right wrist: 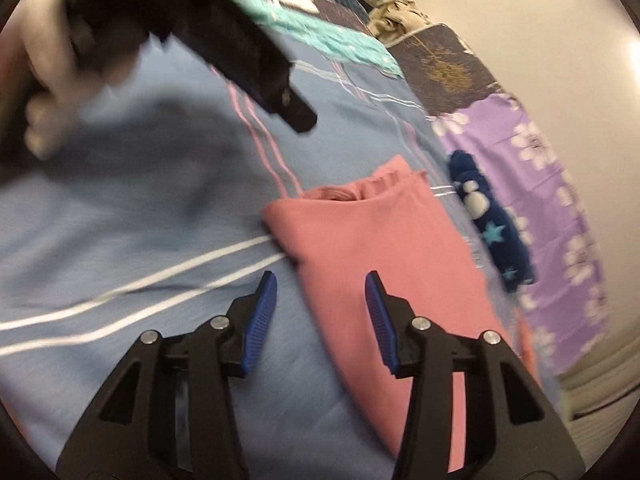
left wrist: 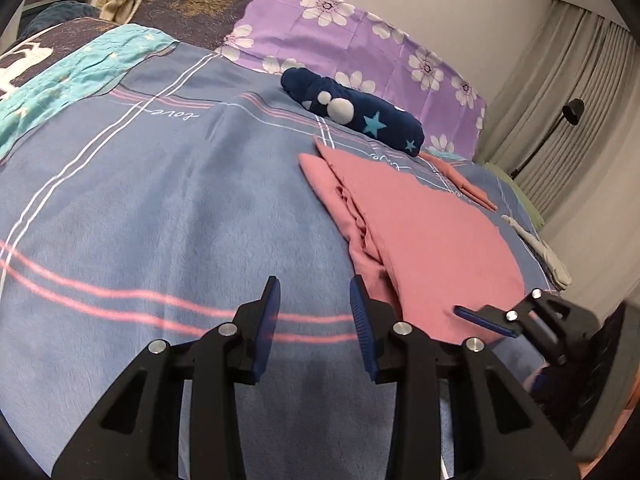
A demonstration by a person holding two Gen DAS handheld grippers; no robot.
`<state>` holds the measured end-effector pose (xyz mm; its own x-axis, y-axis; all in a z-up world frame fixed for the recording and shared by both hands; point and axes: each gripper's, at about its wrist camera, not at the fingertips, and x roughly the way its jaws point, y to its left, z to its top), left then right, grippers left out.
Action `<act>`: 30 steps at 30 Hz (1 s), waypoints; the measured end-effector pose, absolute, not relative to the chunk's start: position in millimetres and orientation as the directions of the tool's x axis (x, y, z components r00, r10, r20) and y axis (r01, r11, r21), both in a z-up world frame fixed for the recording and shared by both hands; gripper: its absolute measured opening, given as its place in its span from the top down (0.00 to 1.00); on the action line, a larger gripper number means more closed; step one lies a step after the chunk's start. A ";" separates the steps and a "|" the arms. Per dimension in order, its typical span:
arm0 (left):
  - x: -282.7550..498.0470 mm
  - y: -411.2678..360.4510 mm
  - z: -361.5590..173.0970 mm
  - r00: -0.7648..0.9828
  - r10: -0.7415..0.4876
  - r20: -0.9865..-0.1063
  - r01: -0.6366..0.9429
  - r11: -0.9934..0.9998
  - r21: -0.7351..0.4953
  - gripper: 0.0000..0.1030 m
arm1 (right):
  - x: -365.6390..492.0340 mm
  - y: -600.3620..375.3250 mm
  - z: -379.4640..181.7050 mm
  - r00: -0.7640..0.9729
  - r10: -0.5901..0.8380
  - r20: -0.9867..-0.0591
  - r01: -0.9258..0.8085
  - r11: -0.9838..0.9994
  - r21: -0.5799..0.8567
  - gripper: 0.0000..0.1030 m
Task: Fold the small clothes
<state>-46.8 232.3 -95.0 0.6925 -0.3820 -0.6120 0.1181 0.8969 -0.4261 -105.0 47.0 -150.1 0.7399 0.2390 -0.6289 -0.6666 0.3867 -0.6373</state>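
A pink garment [left wrist: 432,240] lies folded flat on the blue bedspread [left wrist: 160,216]; it also shows in the right wrist view [right wrist: 372,240]. My left gripper [left wrist: 314,312] is open and empty, hovering over the bedspread just left of the garment's near edge. My right gripper [right wrist: 320,304] is open and empty above the garment's near left edge; one of its blue fingers [left wrist: 480,320] shows in the left wrist view over the garment's near corner. The left gripper's body [right wrist: 256,60] appears blurred at the upper left of the right wrist view.
A rolled navy cloth with stars [left wrist: 352,110] lies beyond the pink garment. A second pink piece [left wrist: 460,178] and a white item [left wrist: 540,248] lie at the right bed edge. Purple flowered pillows [left wrist: 360,36], a floor lamp [left wrist: 560,120] and curtains are behind.
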 end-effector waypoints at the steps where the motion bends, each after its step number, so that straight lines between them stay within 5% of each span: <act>1: -39.8 232.9 -93.4 0.684 -0.395 -0.613 0.132 0.894 -0.429 0.59 | -104.7 48.9 -152.7 0.750 0.238 -0.618 -0.657 0.383 -0.650 0.55; 5: -1.8 232.2 -93.2 0.641 -0.454 -0.619 0.178 0.872 -0.455 0.54 | -101.4 66.4 -159.0 0.772 0.248 -0.586 -0.634 0.367 -0.680 0.56; 10: 66.2 219.9 -107.8 0.541 -0.561 -0.627 0.210 0.812 -0.544 0.54 | -90.6 75.1 -164.9 0.765 0.244 -0.596 -0.641 0.374 -0.670 0.84; 14: 110.2 212.6 -124.5 0.514 -0.598 -0.615 0.180 0.776 -0.604 0.55 | -80.0 75.1 -164.7 0.755 0.255 -0.604 -0.653 0.382 -0.654 0.90; 15: 116.2 213.8 -125.4 0.521 -0.607 -0.600 0.174 0.764 -0.622 0.56 | -79.0 74.9 -164.1 0.755 0.258 -0.603 -0.653 0.382 -0.654 0.93; 16: 121.8 215.3 -125.7 0.526 -0.615 -0.587 0.165 0.751 -0.639 0.82 | -79.0 74.5 -163.1 0.755 0.261 -0.602 -0.653 0.382 -0.653 0.95; 17: 127.9 217.4 -125.7 0.532 -0.622 -0.574 0.150 0.736 -0.660 0.95 | -78.2 74.0 -162.4 0.751 0.264 -0.605 -0.657 0.383 -0.649 0.96; 22: 118.9 218.4 -86.3 0.627 -0.590 -0.509 0.226 0.763 -0.606 0.98 | -83.0 69.4 -132.0 0.731 0.335 -0.595 -0.677 0.469 -0.568 0.96; 27: 132.2 225.9 -115.9 0.597 -0.476 -0.645 0.111 0.846 -0.522 0.99 | -76.9 73.4 -133.6 0.674 0.331 -0.660 -0.724 0.474 -0.501 0.96; 30: 128.7 242.9 -133.0 0.598 -0.522 -0.608 0.083 0.795 -0.601 0.99 | -83.6 76.5 -155.6 0.677 0.291 -0.676 -0.724 0.433 -0.537 0.96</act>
